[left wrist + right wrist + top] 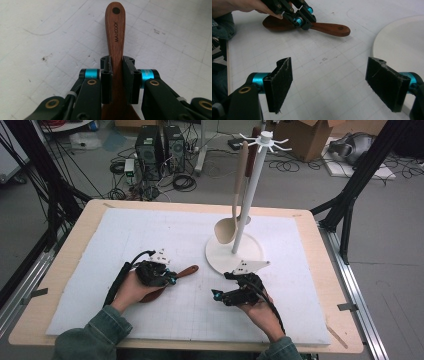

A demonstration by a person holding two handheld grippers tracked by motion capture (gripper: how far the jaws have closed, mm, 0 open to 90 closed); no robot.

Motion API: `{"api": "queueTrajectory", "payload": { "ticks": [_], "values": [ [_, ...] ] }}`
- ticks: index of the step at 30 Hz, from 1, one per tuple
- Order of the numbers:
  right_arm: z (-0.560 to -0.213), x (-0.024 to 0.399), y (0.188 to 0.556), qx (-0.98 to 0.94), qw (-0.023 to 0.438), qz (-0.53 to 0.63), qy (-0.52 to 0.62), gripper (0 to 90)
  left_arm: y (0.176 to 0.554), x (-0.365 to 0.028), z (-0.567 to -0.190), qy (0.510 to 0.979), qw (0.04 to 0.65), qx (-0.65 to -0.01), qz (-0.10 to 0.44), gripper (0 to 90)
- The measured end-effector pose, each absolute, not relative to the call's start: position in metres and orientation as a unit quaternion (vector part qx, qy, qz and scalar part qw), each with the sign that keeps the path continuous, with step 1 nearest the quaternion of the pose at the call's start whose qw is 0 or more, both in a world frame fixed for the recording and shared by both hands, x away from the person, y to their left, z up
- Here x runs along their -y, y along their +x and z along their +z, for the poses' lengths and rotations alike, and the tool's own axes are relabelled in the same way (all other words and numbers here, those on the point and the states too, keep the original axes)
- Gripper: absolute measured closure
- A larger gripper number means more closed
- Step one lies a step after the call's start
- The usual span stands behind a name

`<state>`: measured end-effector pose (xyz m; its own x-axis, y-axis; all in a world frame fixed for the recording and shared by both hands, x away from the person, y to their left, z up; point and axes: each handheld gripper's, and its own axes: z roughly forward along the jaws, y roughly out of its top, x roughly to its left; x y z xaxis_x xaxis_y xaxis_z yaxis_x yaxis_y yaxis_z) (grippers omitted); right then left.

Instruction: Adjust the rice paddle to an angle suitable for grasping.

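A dark reddish-brown wooden spatula [172, 279] lies flat on the white gridded foam mat [150, 235] covering the pale wooden table [75, 235], left of centre; its handle points toward the white round-based utensil stand [250, 190], its broad blade back toward the person; the left gripper [167, 279] has its jaws closed tight on the handle just ahead of where it widens, and the left gripper view shows both black pads pressed against the wood, the handle [115, 30] running on past them to a small dark hole at its tip; the right gripper [216, 293] hovers over bare mat near the stand's round base, jaws spread wide and holding nothing; its own view shows the two fuzzy black pads [282, 80] well apart, the spatula [329, 27] and left gripper [303, 21] farther off; a beige long-handled spoon [232, 205] hangs from the stand, its bowl low over the base.
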<state>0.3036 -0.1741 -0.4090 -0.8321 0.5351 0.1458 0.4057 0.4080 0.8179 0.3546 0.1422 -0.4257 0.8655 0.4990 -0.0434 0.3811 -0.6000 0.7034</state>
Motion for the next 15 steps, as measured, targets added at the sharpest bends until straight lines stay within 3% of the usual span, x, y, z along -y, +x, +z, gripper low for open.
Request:
{"api": "queueTrajectory", "payload": {
  "ticks": [15],
  "values": [
    [-0.411,0.157,0.309,-0.837,0.053,0.467,0.28,21.6,0.345,-0.143,-0.417,0.888,0.394,-0.225,0.075,78.1]
  ]
}}
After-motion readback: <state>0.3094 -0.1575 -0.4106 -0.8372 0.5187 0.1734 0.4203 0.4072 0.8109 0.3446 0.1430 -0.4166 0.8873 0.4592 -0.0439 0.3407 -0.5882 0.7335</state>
